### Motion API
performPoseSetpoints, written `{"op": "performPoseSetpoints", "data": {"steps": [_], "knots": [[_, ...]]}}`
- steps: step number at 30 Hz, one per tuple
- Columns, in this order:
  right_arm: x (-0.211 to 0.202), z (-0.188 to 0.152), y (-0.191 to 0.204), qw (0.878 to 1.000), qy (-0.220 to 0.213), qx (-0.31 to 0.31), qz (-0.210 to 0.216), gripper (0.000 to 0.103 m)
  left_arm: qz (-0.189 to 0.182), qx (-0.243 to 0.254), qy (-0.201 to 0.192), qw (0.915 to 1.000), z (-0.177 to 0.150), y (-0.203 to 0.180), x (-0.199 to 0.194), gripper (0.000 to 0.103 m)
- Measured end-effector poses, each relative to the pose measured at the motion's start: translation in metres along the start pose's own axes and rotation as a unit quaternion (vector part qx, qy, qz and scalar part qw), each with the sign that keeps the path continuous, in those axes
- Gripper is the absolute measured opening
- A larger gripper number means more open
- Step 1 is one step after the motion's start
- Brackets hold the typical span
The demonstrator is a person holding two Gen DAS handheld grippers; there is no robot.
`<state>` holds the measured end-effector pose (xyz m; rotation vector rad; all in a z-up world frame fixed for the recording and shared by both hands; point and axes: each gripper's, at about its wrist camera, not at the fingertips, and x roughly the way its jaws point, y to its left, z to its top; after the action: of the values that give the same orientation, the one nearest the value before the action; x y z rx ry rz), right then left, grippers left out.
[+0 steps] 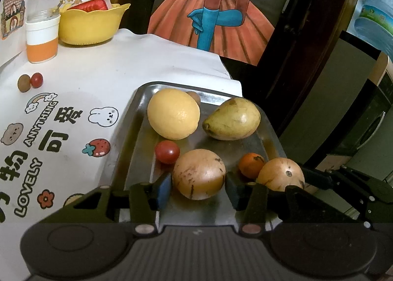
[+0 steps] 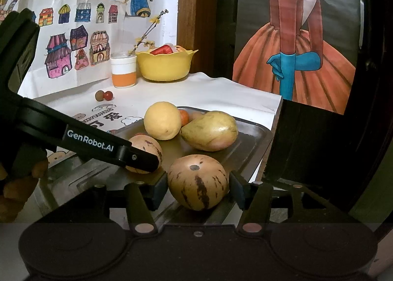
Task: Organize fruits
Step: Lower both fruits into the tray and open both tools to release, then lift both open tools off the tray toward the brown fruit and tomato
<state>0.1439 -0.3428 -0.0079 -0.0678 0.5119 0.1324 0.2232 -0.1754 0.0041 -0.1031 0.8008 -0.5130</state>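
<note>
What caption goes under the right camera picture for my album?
Right gripper straddles a striped melon on the metal tray of fruit.

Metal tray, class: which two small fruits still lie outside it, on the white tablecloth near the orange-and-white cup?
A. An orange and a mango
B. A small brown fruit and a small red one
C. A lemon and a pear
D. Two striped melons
B: a small brown fruit and a small red fruit sit touching on the tablecloth beside the cup, away from the tray.
</note>
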Motion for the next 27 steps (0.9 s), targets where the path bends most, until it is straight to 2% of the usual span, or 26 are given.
{"op": "performPoseSetpoints", "data": {"steps": [7, 10, 12, 19, 21, 27], "knots": [[-0.003, -0.003, 0.001, 1.0, -0.001, 0.007, -0.005, 0.072, -0.001, -0.011, 0.001, 0.9999, -0.001, 0.003, -0.004, 0.062], [-0.006, -0.004, 0.002, 1.0, -0.001, 0.01, -0.006, 0.079, 0.001, -0.014, 0.0, 0.9999, -0.001, 0.003, -0.007, 0.069], [-0.008, -0.005, 0.003, 1.0, -0.001, 0.013, -0.007, 0.083, 0.004, -0.017, -0.005, 0.9998, -0.001, 0.004, -0.01, 0.077], [-0.022, -0.004, 0.009, 1.0, -0.012, 0.014, -0.008, 0.097, 0.016, -0.019, -0.034, 0.9991, 0.0, 0.003, -0.028, 0.092], [-0.027, -0.003, 0.011, 1.0, -0.015, 0.015, -0.008, 0.1, 0.024, -0.021, -0.046, 0.9984, 0.0, 0.002, -0.034, 0.101], [-0.041, -0.003, 0.017, 1.0, -0.022, 0.018, -0.007, 0.102, 0.048, -0.029, -0.067, 0.9962, -0.003, 0.004, -0.053, 0.103]]}}
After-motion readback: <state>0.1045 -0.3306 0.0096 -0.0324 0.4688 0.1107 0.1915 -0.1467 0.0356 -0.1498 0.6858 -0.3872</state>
